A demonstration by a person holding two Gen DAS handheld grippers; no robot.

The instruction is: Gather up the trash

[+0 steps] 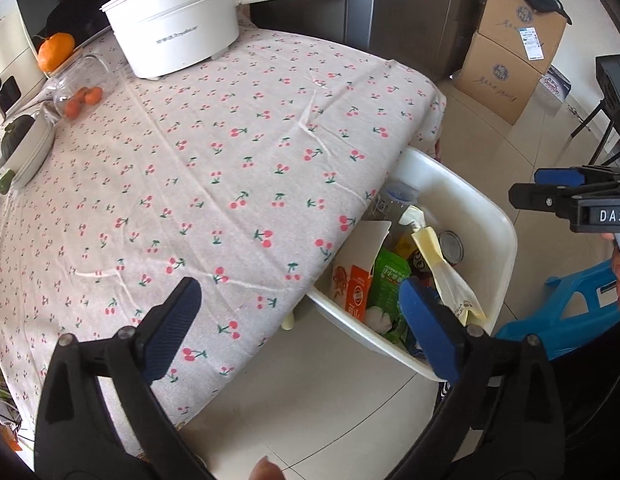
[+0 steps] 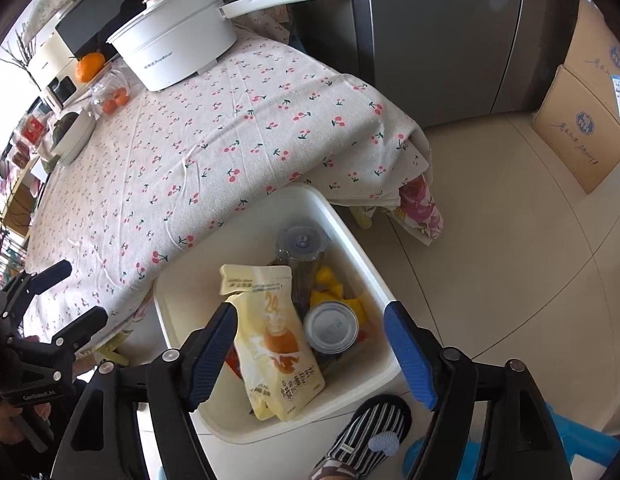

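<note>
A white plastic bin [image 2: 361,256] stands on the floor against the table's edge; it also shows in the left wrist view [image 1: 485,216]. It holds trash: a cream snack pouch [image 2: 274,344], a tin can [image 2: 331,326], a dark plastic bottle [image 2: 302,256], yellow wrappers, and in the left wrist view an orange-and-white carton [image 1: 355,292] and a green packet [image 1: 389,280]. My right gripper [image 2: 310,356] is open and empty, right above the bin. My left gripper [image 1: 298,320] is open and empty over the table's near edge, beside the bin.
The table wears a cherry-print cloth [image 1: 214,168]. At its far end stand a white electric pot [image 1: 178,28], a jar of small oranges [image 1: 80,88], an orange [image 1: 56,50] and a microwave. Cardboard boxes [image 1: 513,52], a grey fridge, a blue stool [image 1: 569,312] and a striped slipper [image 2: 369,436] surround the bin.
</note>
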